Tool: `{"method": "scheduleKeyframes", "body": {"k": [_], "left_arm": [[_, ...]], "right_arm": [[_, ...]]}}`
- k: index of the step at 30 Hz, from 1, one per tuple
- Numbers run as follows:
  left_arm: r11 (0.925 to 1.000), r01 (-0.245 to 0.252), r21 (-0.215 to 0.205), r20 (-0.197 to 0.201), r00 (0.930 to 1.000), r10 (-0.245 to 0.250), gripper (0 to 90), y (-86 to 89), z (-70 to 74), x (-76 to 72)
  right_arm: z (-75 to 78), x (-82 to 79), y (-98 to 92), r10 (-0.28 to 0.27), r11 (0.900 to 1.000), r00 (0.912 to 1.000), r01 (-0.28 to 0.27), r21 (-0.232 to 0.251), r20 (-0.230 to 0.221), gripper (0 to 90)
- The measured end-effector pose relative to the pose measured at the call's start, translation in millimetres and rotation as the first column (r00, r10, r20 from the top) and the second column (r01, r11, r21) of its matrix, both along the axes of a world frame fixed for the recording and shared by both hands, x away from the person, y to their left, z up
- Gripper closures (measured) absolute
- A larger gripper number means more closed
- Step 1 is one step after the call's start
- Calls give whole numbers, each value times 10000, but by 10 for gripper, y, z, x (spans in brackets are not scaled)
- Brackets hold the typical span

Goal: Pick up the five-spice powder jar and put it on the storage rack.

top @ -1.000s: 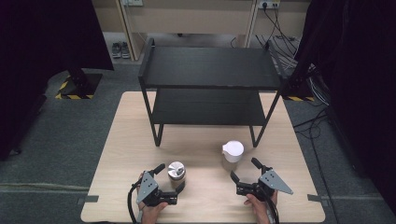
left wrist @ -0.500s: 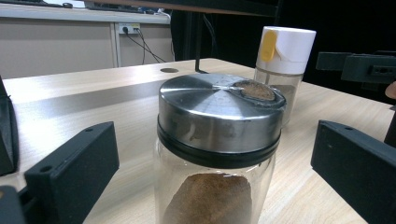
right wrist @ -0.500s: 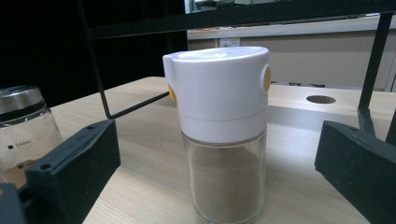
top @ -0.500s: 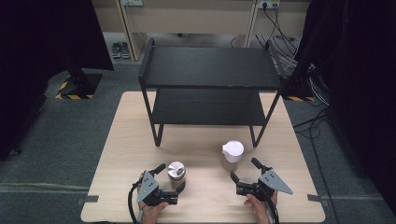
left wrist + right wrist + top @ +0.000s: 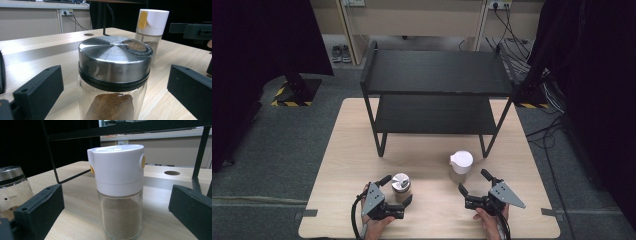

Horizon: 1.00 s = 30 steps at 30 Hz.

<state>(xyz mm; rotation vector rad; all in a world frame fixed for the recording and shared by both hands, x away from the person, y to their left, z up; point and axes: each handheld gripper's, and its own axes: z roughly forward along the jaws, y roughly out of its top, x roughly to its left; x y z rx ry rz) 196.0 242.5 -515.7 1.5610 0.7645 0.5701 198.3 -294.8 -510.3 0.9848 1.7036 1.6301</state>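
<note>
On the near table edge, two jars wait between spread jaws.
The left gripper (image 5: 397,192) brackets the steel-lidded jar (image 5: 401,184) without touching; the right gripper (image 5: 473,183), wide open, holds nothing, the white-capped shaker (image 5: 461,165) just ahead.

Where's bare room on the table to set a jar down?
Free: the table left of the rack, and the strip between metal-lid jar and white-cap jar. Both rack shelves are bare. Crowded: the near edge, around left gripper and right gripper.

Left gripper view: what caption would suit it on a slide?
Open black fingers flank a steel-lidded glass jar of brown powder on the wooden table, a white-capped shaker behind.
</note>
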Motion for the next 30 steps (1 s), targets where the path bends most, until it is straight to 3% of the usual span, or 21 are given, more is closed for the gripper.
{"method": "scheduleKeyframes", "body": {"k": [13,24,30], "left_arm": [[9996,90,283,-43,10000,-88,15,-31,30,25],[9986,0,528,-155,9999,8,72,-72,68,33],[9968,-73,798,-308,9995,98,153,-126,114,55]], "right_arm": [[-1,0,-3,-20,10000,10000,20,43,-17,3],[-4,4,-1,-40,10000,10000,41,79,-85,4],[-6,4,-8,-62,9999,9999,63,112,-89,3]]}}
